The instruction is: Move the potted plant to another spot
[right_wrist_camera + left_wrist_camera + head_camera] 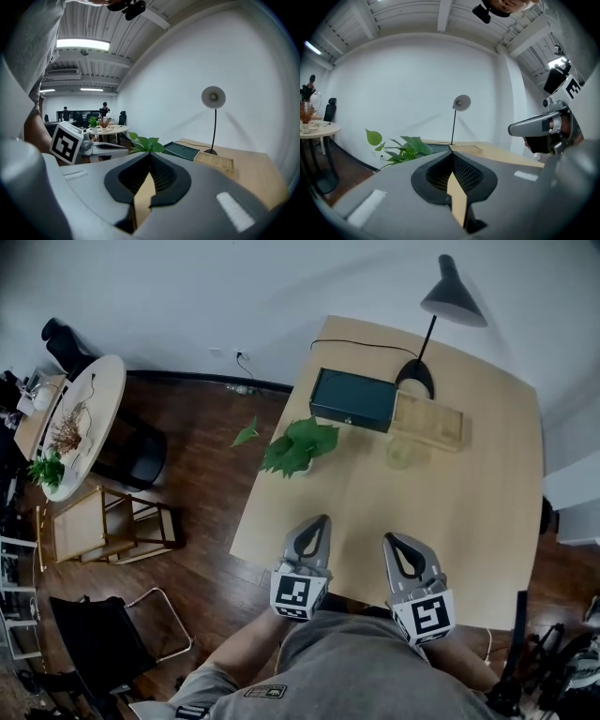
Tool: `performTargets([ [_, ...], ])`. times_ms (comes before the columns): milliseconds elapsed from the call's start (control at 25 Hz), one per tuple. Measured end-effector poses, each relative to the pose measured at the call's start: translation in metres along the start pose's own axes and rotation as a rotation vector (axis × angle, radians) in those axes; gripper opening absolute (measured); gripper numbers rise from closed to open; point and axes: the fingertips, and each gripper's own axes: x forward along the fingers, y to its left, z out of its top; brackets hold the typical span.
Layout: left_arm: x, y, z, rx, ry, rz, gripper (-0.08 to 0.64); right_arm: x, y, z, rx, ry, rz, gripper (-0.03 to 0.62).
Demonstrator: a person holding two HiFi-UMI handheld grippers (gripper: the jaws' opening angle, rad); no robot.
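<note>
The potted plant (298, 446), leafy green in a small pale pot, stands near the left edge of the light wooden table (487, 512). Both grippers hover over the table's near edge, well short of the plant. My left gripper (322, 518) is shut and empty, pointing towards the plant. My right gripper (388, 538) lies beside it, its jaws also meeting at the tip with nothing between them. The plant (405, 147) shows left of the shut tip (451, 151) in the left gripper view. In the right gripper view its leaves (146, 143) rise just beyond the tip (150, 152).
Behind the plant lie a dark green box (353, 399), a wooden tray (428, 420) and a pale cup (400, 454); a black desk lamp (441, 310) stands at the back. On the floor to the left are a round white table (94, 399), a wooden stool (94, 526) and a black chair (103, 634).
</note>
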Motion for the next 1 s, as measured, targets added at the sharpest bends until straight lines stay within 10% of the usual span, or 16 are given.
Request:
performTargets([
  [1000, 0.053, 0.113, -0.133, -0.052, 0.213, 0.034, 0.003, 0.194, 0.043, -0.153, 0.07, 0.32, 0.088, 0.006],
])
